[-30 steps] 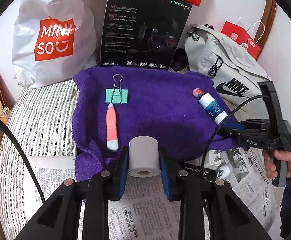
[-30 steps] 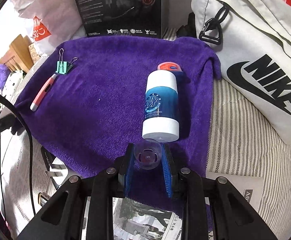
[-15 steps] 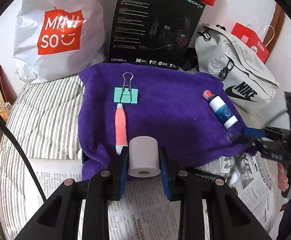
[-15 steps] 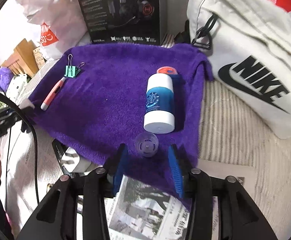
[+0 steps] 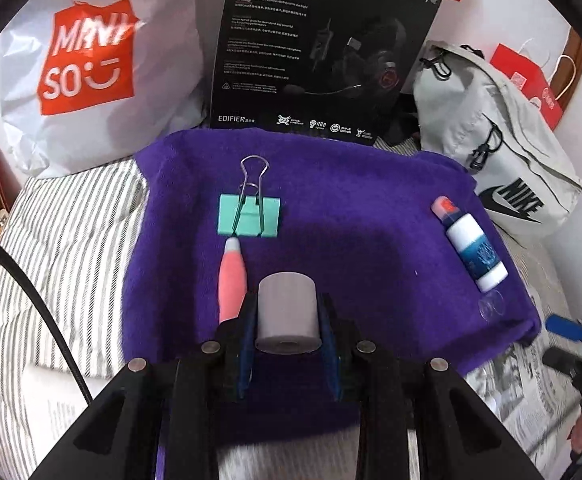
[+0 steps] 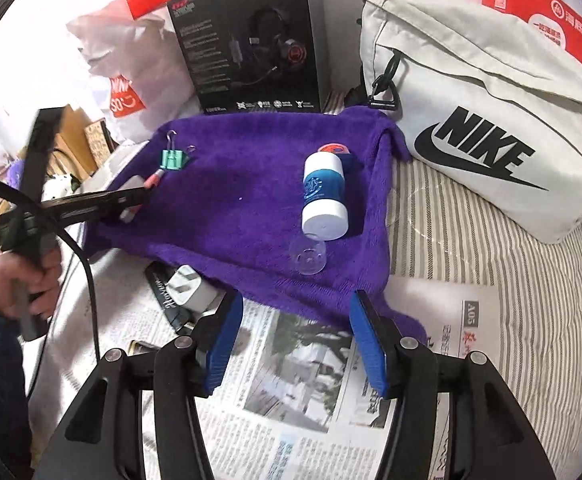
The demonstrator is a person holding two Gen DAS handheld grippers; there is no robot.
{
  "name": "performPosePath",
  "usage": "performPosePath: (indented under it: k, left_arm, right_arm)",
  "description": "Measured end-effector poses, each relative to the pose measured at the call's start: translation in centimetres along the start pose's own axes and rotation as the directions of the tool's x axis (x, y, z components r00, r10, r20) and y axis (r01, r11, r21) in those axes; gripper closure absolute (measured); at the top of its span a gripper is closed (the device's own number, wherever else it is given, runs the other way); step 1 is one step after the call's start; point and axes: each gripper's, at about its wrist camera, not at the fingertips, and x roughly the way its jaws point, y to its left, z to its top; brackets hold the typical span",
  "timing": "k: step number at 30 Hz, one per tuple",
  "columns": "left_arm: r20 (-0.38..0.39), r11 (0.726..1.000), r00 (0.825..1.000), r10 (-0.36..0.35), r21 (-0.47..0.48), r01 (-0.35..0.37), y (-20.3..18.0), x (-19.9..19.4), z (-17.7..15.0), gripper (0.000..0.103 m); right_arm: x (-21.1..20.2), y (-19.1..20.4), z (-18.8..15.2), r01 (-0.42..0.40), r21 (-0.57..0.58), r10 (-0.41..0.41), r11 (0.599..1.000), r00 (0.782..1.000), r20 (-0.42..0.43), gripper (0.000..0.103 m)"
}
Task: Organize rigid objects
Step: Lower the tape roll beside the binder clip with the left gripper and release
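Note:
My left gripper (image 5: pixel 287 320) is shut on a grey roll (image 5: pixel 287 316) and holds it over the near part of the purple towel (image 5: pixel 351 216), right of a pink pen (image 5: pixel 231 276). A green binder clip (image 5: pixel 249 220) lies beyond the pen. My right gripper (image 6: pixel 295 332) is open and empty, drawn back over the newspaper (image 6: pixel 291 392). A clear cap (image 6: pixel 309 258) lies on the towel (image 6: pixel 231 208) just before a white and blue bottle (image 6: pixel 325 190). The bottle (image 5: pixel 473 248) and cap (image 5: pixel 491 308) also show in the left wrist view.
A black headset box (image 5: pixel 323 52), a white Miniso bag (image 5: pixel 87 64) and a grey Nike bag (image 6: pixel 483 112) stand behind the towel. A white plug (image 6: pixel 189 288) lies at the towel's near edge. Striped bedding (image 6: pixel 491 264) lies right.
My right gripper opened, left the clear cap on the towel and drew back. My left gripper moved forward over the towel with the grey roll.

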Motion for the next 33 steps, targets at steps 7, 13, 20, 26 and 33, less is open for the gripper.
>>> performPosePath:
  k: [7, 13, 20, 26, 33]
  left_arm:
    - [-0.019, 1.000, 0.999, 0.028, 0.011, -0.028, -0.6, 2.6, 1.6, 0.075]
    - [-0.020, 0.998, 0.998, 0.059, 0.019, -0.058, -0.7, 3.4, 2.5, 0.075]
    - [-0.015, 0.989, 0.993, 0.121, 0.089, -0.119, -1.9, 4.0, 2.6, 0.075]
    - [-0.022, 0.985, 0.991, 0.134, 0.114, -0.131, -2.1, 4.0, 2.4, 0.072]
    - [-0.035, 0.990, 0.994, 0.103, 0.102, -0.099, -2.0, 3.2, 1.4, 0.056]
  right_arm:
    - [-0.5, -0.7, -1.1, -0.006, 0.025, 0.006, 1.000, 1.000, -0.002, 0.047]
    - [-0.8, -1.1, -1.7, -0.010, 0.045, 0.010, 0.999, 1.000, -0.003, 0.047]
    - [-1.3, -0.7, -2.0, -0.018, 0.028, 0.018, 0.999, 1.000, -0.001, 0.047]
    - [-2.5, -0.1, -2.5, -0.018, 0.009, 0.018, 1.000, 1.000, 0.016, 0.046]
    - [-3.7, 0.3, -3.2, -0.015, -0.003, 0.015, 1.000, 1.000, 0.025, 0.046]
